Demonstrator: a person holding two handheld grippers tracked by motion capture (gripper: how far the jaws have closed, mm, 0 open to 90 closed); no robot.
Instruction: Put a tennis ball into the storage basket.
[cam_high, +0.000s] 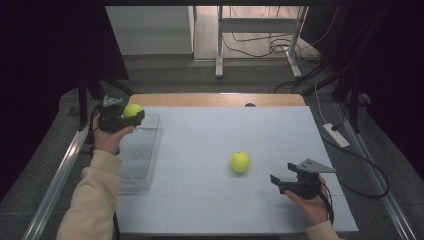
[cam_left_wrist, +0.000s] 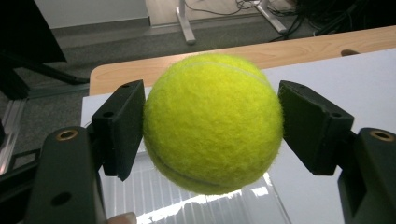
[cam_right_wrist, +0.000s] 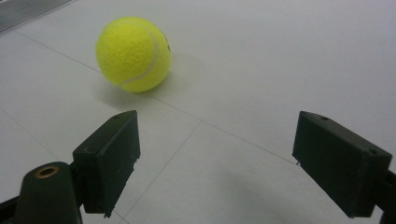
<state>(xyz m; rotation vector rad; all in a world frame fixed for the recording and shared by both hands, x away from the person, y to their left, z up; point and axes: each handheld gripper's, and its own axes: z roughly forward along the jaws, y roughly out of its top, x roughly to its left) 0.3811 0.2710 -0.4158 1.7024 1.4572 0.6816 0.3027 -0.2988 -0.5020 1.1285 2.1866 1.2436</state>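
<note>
The left claw (cam_high: 131, 116) was clamped on a tennis ball (cam_high: 133, 110) above the clear tray (cam_high: 145, 165) at the counter's far left. The right claw (cam_high: 282, 176) stood apart at the near right, with a second ball (cam_high: 240, 162) lying on the counter (cam_high: 210, 200) nearby.

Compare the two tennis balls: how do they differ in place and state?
The held ball is clamped in the left gripper above the clear tray; the loose ball rests free on the white table, ahead of the open right gripper. Both are yellow-green.
</note>
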